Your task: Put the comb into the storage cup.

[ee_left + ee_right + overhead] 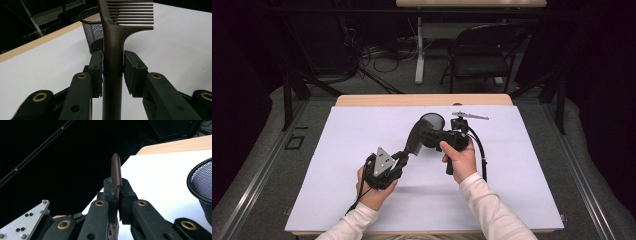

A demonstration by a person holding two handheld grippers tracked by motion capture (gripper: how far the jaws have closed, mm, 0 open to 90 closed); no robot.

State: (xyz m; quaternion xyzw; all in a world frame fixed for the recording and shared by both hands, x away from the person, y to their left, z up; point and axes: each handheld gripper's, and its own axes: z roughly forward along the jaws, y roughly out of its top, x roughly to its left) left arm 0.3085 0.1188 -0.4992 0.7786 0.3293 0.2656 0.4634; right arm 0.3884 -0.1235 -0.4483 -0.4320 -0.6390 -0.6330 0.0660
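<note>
Around you the room is dark, with a folding chair beyond the table, whose top is covered by a white sheet. Near its far edge stands a black mesh cup. You hold a brown comb above the sheet between both tools. Your right gripper pinches the comb's toothed end tight, edge-on between its pads. Your left gripper flanks the handle: one pad touches, and a thin gap shows at the other. The left gripper view reveals the teeth; the right gripper view shows the left gripper's grey plate.
</note>
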